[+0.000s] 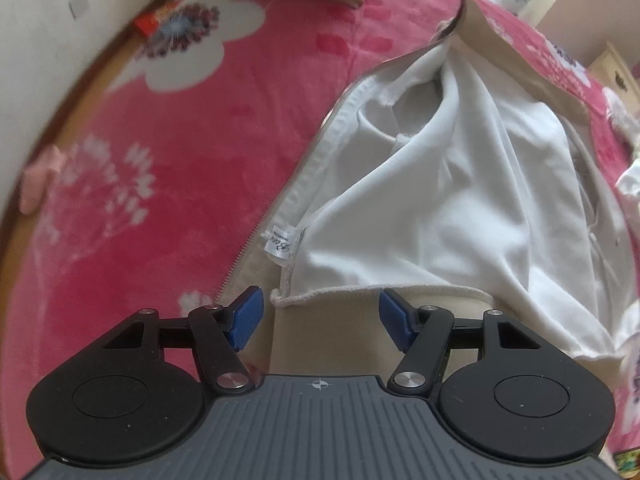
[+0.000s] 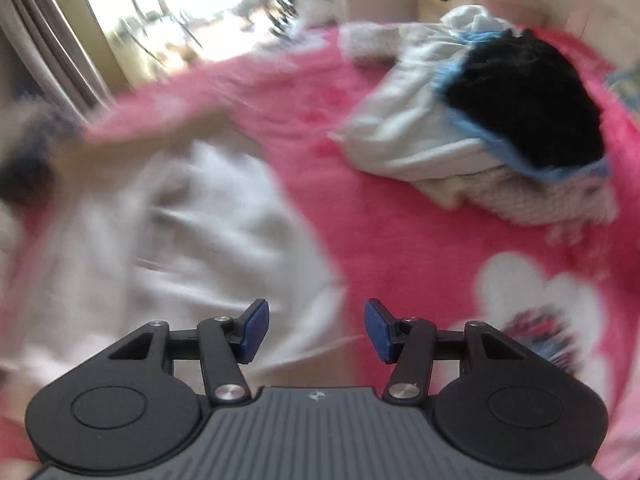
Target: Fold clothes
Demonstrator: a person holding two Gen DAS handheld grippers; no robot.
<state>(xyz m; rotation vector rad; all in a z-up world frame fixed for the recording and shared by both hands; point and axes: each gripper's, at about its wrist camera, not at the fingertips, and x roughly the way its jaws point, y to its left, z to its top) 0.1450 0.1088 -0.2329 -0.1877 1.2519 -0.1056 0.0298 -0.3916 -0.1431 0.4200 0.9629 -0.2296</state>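
Left wrist view: open, empty left gripper (image 1: pixel 320 320) hovers over beige jacket (image 1: pixel 460 184).

A bed carries everything, covered by a pink blanket (image 1: pixel 168 168) printed with large white flowers. A beige jacket (image 1: pixel 460 184) lies open directly on it, its white lining up and a zip running along its left edge. Well apart from it, in the right wrist view, a heap of clothes (image 2: pixel 492 132) sits on the blanket: white and cream pieces, something blue, a black piece on top.
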